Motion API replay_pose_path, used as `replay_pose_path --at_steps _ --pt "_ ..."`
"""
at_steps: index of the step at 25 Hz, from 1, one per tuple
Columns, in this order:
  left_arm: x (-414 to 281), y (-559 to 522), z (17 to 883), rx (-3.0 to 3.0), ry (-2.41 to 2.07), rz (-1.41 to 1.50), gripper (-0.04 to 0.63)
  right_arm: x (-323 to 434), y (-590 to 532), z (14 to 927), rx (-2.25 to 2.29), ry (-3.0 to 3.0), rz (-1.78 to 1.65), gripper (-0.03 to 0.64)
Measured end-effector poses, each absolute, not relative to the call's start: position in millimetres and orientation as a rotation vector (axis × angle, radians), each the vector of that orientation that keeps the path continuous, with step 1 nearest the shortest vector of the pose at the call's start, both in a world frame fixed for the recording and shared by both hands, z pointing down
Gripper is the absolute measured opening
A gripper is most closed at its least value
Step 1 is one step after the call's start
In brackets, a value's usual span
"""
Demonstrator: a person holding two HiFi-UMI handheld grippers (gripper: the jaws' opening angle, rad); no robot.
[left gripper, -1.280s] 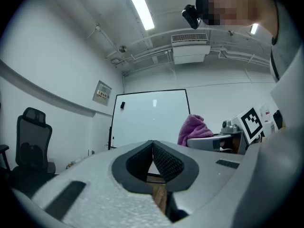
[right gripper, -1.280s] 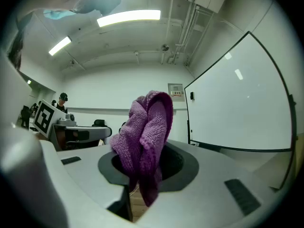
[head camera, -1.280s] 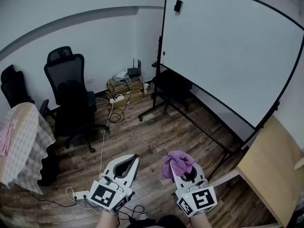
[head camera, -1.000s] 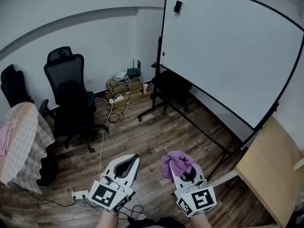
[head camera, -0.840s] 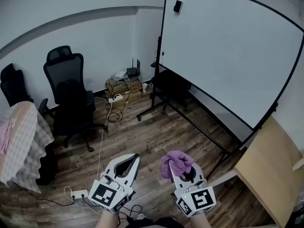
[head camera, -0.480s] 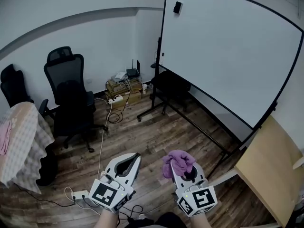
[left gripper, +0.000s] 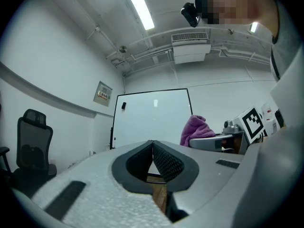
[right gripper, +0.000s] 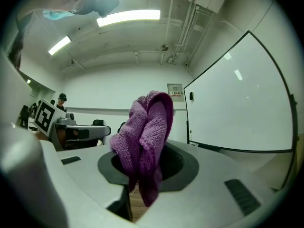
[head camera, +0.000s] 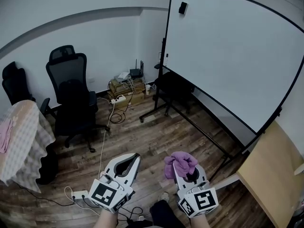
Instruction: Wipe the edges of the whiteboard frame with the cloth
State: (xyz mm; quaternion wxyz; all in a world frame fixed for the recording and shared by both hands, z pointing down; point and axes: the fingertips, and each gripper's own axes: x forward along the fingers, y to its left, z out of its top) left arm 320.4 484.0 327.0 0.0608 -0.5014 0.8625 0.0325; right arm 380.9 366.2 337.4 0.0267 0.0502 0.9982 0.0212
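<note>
Purple terry cloth [head camera: 179,163], looped and nubbly, is bunched up and pinched in the tips of my right gripper [head camera: 183,171]; its own view shows the jaws pressed onto the fabric, one fold standing up and a tail hanging below. It is low in the head view, well apart from the whiteboard [head camera: 232,56], whose thin black frame [head camera: 165,37] nothing touches.

Compared with half a second ago, the room has slid a little to the right in the head view, and a dark shape [head camera: 160,212] has come in at the bottom edge between the grippers, possibly my leg or shoe. The cloth sits in the jaws as before.

My left gripper [head camera: 135,156] is beside it with its ribbed black pads met at the tips, nothing between them. Both grippers are matte grey with black-and-white square-marker cubes.

A small black item [head camera: 183,7] sits on the board's glossy white face near its top corner. Below is a brown wood-plank floor [head camera: 156,137], a black mesh office chair [head camera: 71,94] and a checked fabric cover [head camera: 23,137]. A wall sign [left gripper: 103,95] shows in the left gripper view, its print too small to read.
</note>
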Motion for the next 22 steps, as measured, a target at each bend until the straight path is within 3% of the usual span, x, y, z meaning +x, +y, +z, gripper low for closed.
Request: replay_pose_path --at_steps 22 --pt "200 357 303 -1.463 2.581 0.101 0.017 242 250 319 0.299 3.075 0.08 0.106"
